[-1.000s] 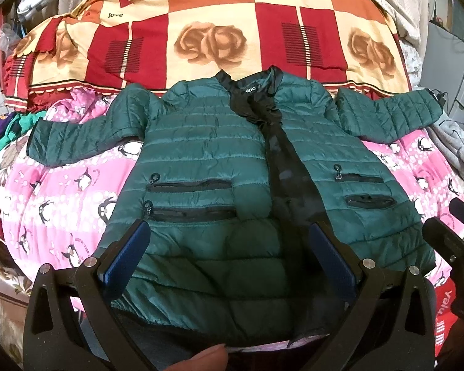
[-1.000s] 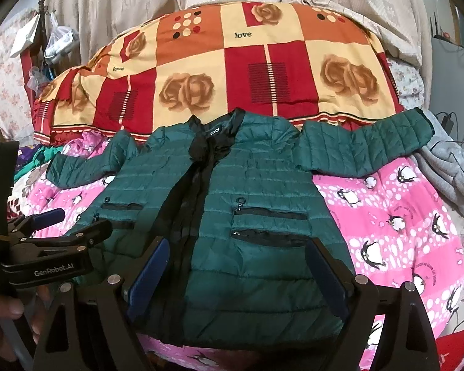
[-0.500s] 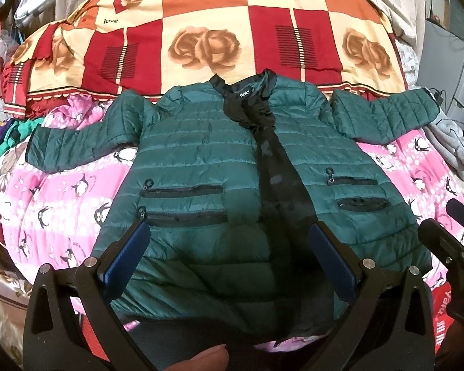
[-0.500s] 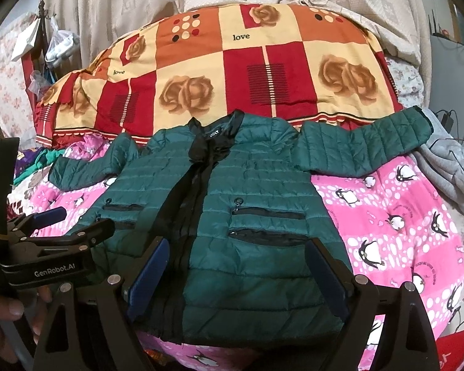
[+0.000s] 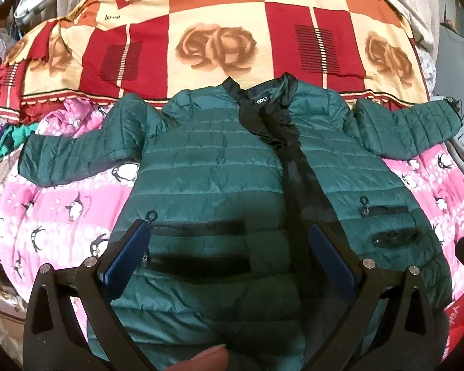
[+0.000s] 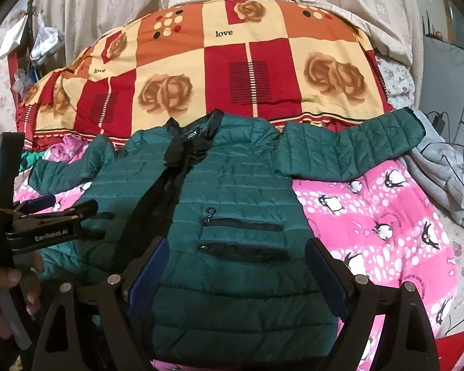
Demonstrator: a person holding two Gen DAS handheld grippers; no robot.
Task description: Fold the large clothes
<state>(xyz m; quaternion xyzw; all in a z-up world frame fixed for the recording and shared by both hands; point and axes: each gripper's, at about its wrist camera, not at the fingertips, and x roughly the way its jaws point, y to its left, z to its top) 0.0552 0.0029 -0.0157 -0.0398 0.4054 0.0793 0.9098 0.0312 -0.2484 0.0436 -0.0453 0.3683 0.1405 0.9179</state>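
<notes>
A dark green quilted jacket (image 5: pixel 213 170) lies face up on the bed, front open along a black lining strip, both sleeves spread out sideways. It also shows in the right wrist view (image 6: pixel 241 191). My left gripper (image 5: pixel 229 247) is open and empty, hovering over the jacket's lower left half near the pocket zips. My right gripper (image 6: pixel 235 266) is open and empty over the lower right half, by the pockets. The left gripper also shows at the left of the right wrist view (image 6: pixel 58 213).
The jacket rests on a pink penguin-print blanket (image 6: pixel 371 216). A red and cream rose-pattern quilt (image 5: pixel 225 40) is piled behind it. A grey garment (image 6: pixel 448 173) lies at the right edge, and clutter sits at the far left.
Both grippers have lifted and pulled back slightly toward the hem; the jacket sits lower in the views. The jacket itself has not moved.
</notes>
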